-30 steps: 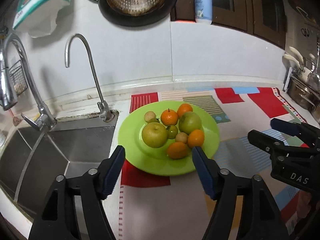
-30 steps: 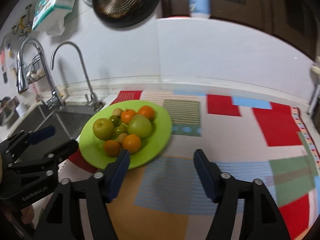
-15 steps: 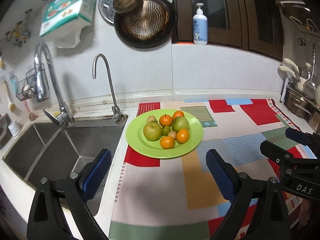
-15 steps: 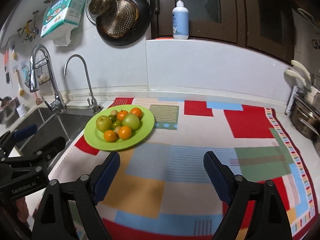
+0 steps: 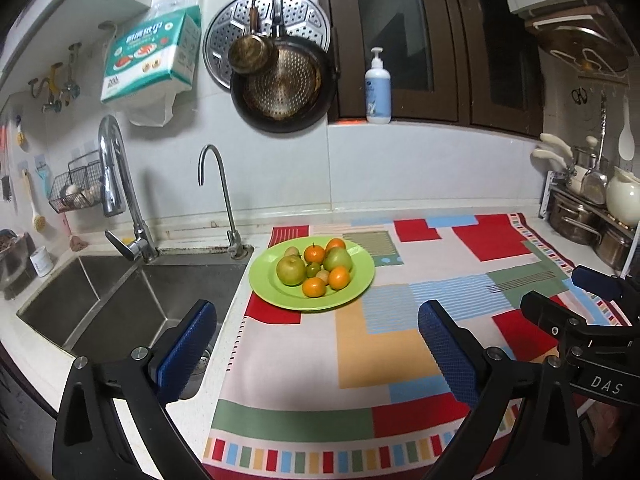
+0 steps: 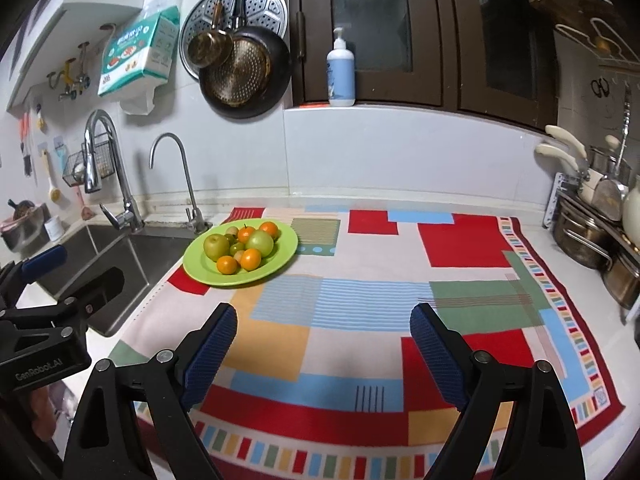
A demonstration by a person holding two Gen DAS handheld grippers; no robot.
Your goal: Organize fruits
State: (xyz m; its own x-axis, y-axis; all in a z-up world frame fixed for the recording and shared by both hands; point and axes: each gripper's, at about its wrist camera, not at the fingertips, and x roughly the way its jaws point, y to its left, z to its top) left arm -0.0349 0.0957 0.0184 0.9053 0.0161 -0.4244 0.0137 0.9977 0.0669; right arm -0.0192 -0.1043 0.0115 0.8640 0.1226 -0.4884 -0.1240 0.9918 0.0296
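On the green plate [image 5: 280, 296] beside the sink [image 5: 120, 300], the fruits [image 5: 316, 268] sit piled; I've drawn back, my left hand-held gripper [image 5: 316, 344] and right hand-held gripper [image 6: 324, 344] both opening wide and empty, so sorting looks finished.

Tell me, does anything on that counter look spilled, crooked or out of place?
Nothing stands out. The fruit sits piled together on the round lime-green plate, none rolled off onto the colourful patchwork mat. The mat lies flat beside the steel sink. Both claws, left and right, hold nothing, their jaws opening.
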